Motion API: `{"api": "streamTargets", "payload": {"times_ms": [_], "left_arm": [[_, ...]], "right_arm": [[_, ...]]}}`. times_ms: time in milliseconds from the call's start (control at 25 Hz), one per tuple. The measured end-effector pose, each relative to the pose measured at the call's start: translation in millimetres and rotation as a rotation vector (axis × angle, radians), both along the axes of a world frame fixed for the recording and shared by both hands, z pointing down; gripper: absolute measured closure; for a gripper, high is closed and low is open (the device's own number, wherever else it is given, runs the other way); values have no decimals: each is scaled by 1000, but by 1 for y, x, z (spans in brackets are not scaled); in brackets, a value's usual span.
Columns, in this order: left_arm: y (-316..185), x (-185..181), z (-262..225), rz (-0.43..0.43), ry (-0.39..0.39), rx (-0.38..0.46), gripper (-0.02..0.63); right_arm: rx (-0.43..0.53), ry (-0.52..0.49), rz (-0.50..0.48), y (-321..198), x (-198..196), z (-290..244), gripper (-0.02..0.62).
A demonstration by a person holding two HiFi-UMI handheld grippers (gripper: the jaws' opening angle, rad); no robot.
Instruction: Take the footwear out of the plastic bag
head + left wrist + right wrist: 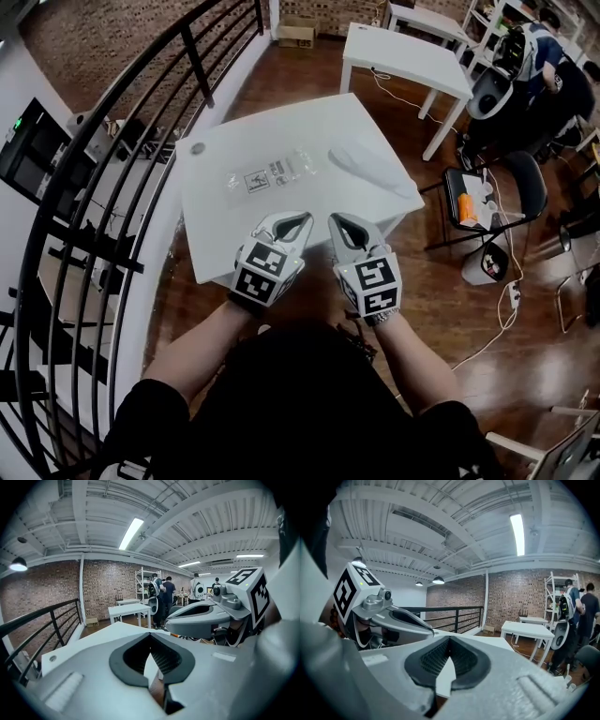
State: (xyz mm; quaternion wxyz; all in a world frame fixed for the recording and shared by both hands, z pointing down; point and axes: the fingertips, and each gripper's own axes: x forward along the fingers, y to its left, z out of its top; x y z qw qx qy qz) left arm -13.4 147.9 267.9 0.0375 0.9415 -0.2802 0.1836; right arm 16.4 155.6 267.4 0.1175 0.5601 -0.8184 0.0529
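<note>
Clear plastic bag (272, 173) flat at mid-table (217, 225), label print too small to read. Beside it, toward right edge, white footwear (368, 167), long axis slanting. Left tongs (303, 218) and right tongs (336, 219) pressed together, empty, over near edge.

A white table (220, 220) stands on a dark wooden floor (300, 80) in a loft with a brick wall (101, 590). A black metal railing (199, 66) curves past at nine o'clock. A second white table (412, 61) sits at one o'clock and a black chair (530, 187) at three. What may be a cardboard box (298, 35) lies at twelve. A strip light (131, 533) glows among white ceiling beams.
</note>
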Motion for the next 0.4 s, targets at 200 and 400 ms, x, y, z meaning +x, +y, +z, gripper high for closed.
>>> {"api": "streamTargets", "payload": {"times_ms": [200, 400], "left_arm": [[-1, -14, -2, 13, 10, -5, 589], [-1, -27, 4, 21, 1, -7, 589]], "right_arm": [[-3, 7, 14, -1, -15, 1, 603], [-2, 11, 21, 0, -26, 1, 603]]}}
